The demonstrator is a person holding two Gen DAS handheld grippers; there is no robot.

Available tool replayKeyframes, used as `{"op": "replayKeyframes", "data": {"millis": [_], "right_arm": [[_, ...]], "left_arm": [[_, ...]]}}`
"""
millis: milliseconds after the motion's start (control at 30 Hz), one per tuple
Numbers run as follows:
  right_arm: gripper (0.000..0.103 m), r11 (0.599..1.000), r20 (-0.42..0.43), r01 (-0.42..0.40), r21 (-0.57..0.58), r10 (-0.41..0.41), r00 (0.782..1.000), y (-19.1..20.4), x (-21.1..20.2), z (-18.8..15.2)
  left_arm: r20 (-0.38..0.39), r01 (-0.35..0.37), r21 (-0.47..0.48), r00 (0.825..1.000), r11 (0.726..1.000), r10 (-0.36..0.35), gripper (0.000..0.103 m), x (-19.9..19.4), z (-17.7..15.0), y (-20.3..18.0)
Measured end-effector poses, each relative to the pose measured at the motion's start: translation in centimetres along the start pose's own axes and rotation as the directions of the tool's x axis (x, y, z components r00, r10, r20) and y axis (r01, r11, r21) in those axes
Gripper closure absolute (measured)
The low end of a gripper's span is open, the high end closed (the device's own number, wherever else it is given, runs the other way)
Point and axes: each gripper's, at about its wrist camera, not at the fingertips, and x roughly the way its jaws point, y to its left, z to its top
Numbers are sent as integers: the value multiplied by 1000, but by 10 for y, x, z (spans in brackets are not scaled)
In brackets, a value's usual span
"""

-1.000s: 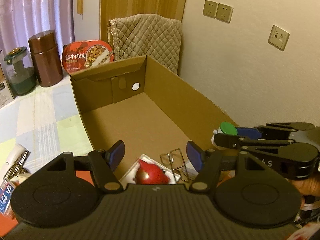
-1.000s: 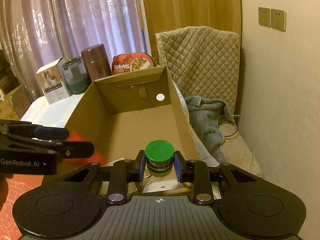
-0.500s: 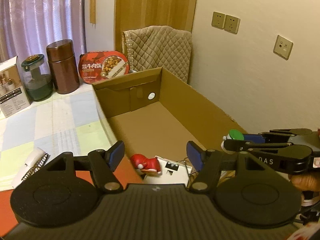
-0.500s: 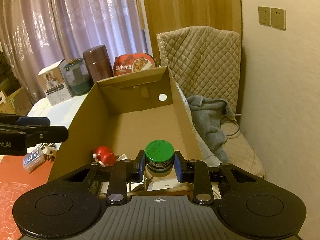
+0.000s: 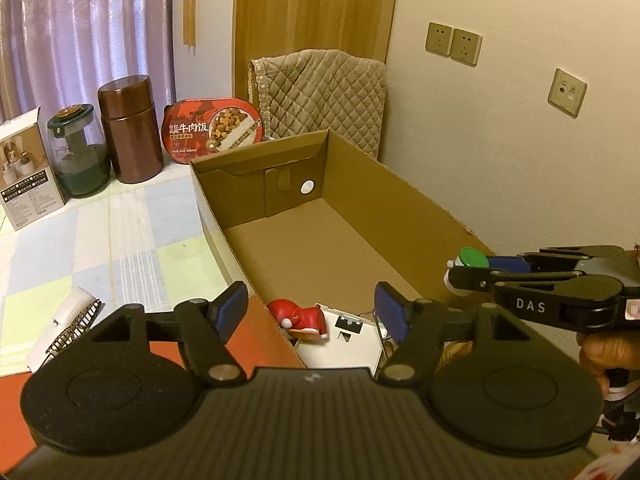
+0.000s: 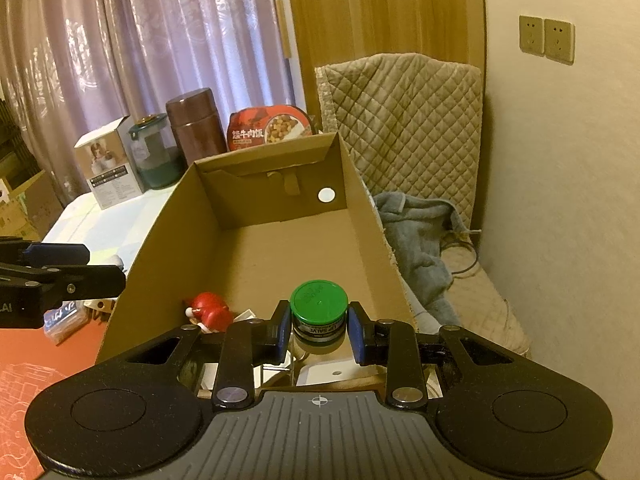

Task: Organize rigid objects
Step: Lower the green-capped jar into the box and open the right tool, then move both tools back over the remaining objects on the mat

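A green-capped jar (image 6: 318, 312) is held upright between the blue pads (image 6: 281, 330) of the right gripper (image 6: 318, 332), whose jaws are clamped narrowly on it above the near end of the open cardboard box (image 6: 362, 200). The jaws of the left gripper (image 5: 311, 311) have just been opening and stand apart with nothing gripped between them. A red toy figure (image 5: 298, 316) is seen lying on the box floor beside a white card (image 5: 348, 338), just inside the near left wall.

We cannot make out what lies under the white card (image 5: 352, 340) at the near end of the cardboard box (image 5: 400, 200); our grippers' bodies hide it.
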Motion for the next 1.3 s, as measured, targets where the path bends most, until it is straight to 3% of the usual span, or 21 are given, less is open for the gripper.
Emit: {"op": "replayKeyframes", "data": {"millis": [133, 200, 267, 733, 1300], "right_arm": [[75, 1000, 31, -22, 7, 21, 999, -1, -3, 2], [62, 999, 58, -23, 26, 21, 998, -3, -8, 4], [42, 999, 105, -22, 40, 18, 994, -5, -17, 5], [41, 998, 155, -19, 54, 10, 988, 8, -62, 9], [41, 992, 158, -126, 11, 123, 980, 85, -115, -15]], "left_arm": [[14, -3, -3, 1000, 1000, 3, 27, -4, -1, 1], [22, -12, -6, 1000, 1000, 12, 24, -7, -1, 3], [27, -17, -10, 999, 1000, 17, 21, -10, -2, 5], [63, -28, -59, 998, 998, 32, 19, -60, -15, 22], [60, -122, -90, 990, 988, 127, 19, -143, -62, 54]]}}
